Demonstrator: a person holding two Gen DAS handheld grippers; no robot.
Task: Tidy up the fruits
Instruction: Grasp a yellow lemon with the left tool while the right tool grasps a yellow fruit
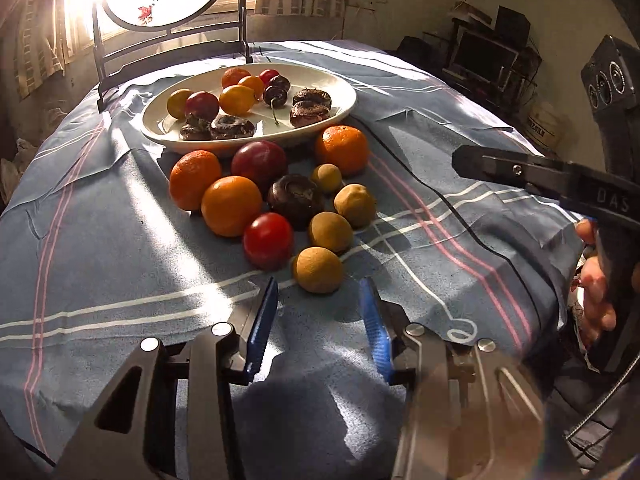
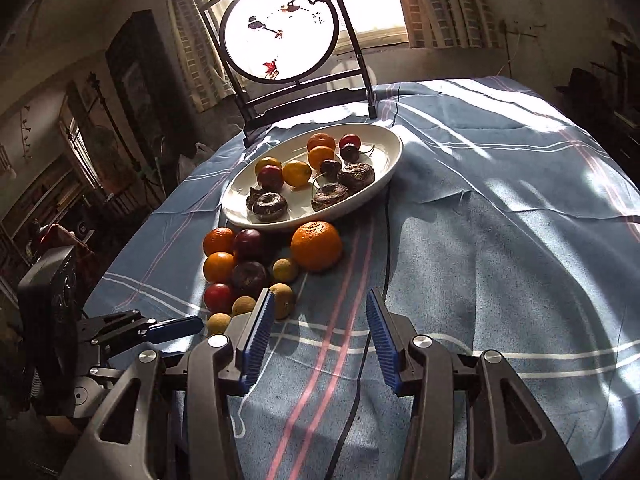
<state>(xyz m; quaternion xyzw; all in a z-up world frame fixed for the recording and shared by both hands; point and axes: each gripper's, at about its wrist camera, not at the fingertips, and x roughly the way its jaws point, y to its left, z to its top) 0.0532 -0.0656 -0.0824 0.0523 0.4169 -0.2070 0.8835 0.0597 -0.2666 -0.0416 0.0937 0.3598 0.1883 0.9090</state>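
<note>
Sunlight is pouring through the window behind a round painted screen [image 2: 279, 30], so half the blue striped tablecloth [image 1: 100, 240] is glare and half is shadow. On it sits a white oval plate [image 1: 344, 106] already holding small fruit, and just near of the plate there's a loose cluster lying on the cloth: oranges, a red tomato [image 1: 268, 240], a dark ridged thing, and several tan longan-looking balls. The left gripper [image 1: 320, 312] has its jaws spread wide, holding nothing, lined up right in front of the nearest tan fruit [image 1: 318, 269]. The right gripper [image 2: 320, 316] is spread and empty too, hovering over bare cloth to the right of the pile. My guess is the next grab is that nearest tan one: go straight in low, centre it between the pads, close gently since it's round and will roll. Watch the tomato touching the pile on its left side, easy to bump. Plenty of free cloth on the right and near side for swinging around; the far side is crowded by the plate rim and the screen's stand, and a black cable [image 2: 386, 240] runs down the cloth.
</note>
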